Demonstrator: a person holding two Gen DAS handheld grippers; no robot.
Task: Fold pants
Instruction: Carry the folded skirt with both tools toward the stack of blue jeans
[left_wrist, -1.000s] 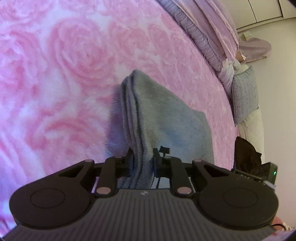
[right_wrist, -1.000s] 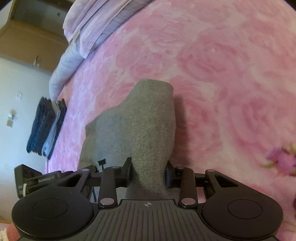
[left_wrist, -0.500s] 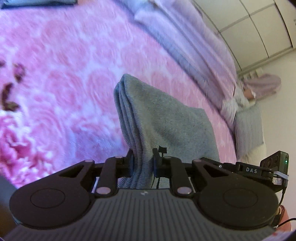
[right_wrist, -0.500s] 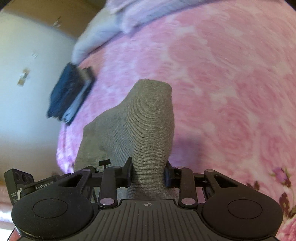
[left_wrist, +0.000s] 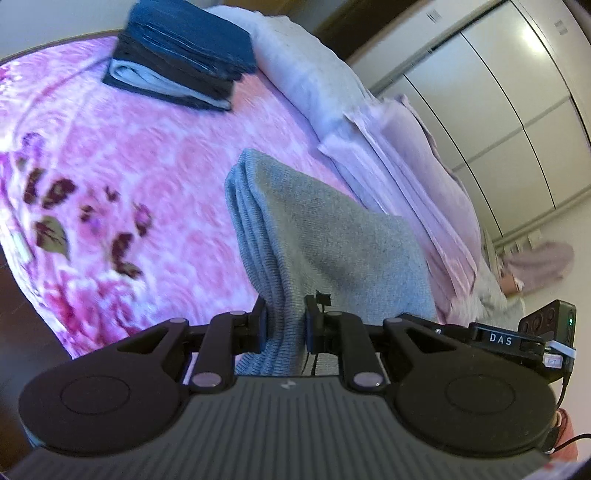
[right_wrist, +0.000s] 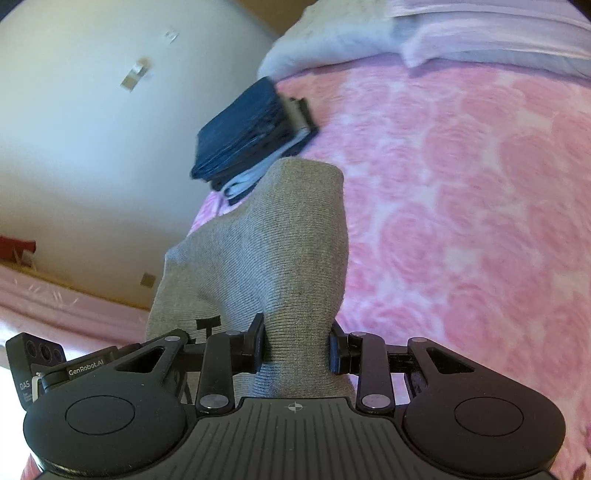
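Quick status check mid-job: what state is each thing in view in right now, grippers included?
Grey pants: folded into a thick bundle, lifted off the bed, held at both ends.
Left gripper: jaws shut on the grey pants' layered edge.
Right gripper: jaws shut on a thicker fold of the grey pants.
Stack of dark clothes: folded, lying on the bed.
Pink floral blanket: spread flat.
Lilac bedding: folded, piled along the bed's edge.

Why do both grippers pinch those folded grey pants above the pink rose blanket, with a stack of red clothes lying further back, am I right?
Nearly. The stack of folded clothes is dark blue, not red, as the left wrist view shows. The left gripper and right gripper do pinch the grey pants above the pink rose blanket.
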